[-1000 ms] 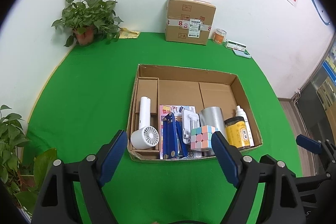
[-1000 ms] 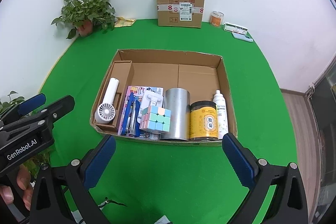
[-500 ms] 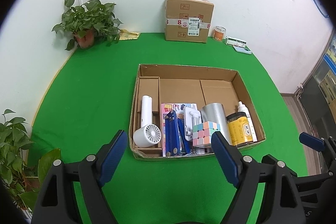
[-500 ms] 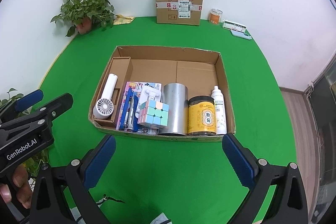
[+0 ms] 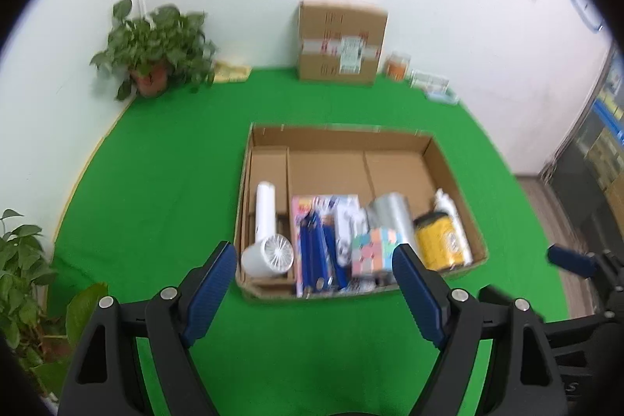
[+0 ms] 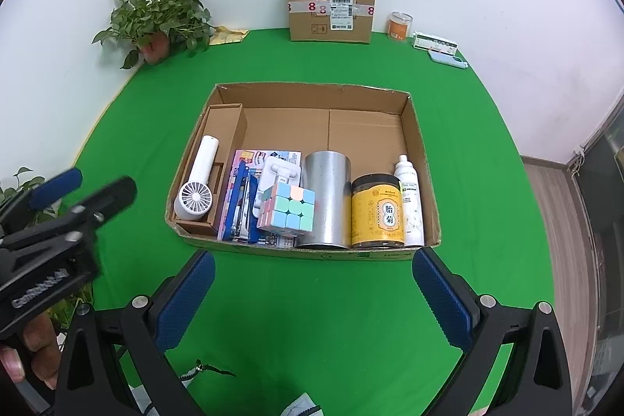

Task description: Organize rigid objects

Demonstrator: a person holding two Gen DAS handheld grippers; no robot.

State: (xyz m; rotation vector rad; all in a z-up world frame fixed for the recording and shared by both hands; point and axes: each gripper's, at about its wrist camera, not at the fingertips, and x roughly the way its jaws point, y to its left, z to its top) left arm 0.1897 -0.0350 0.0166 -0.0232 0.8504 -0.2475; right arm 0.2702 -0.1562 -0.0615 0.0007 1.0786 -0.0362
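Both grippers hang wide open and empty, short of the box's (image 6: 304, 250) near wall. Left gripper (image 5: 314, 283) faces the fan (image 5: 267, 256); right gripper (image 6: 312, 295) faces the cube (image 6: 288, 207). Items lie lengthwise, near to far.

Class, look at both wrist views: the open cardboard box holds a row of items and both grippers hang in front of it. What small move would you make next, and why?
Probably lower the right gripper towards the pastel puzzle cube. It sits on top of the other items in the open cardboard box, near the front wall, so it looks easiest to reach. Both this and the left gripper are open and empty, short of the box.
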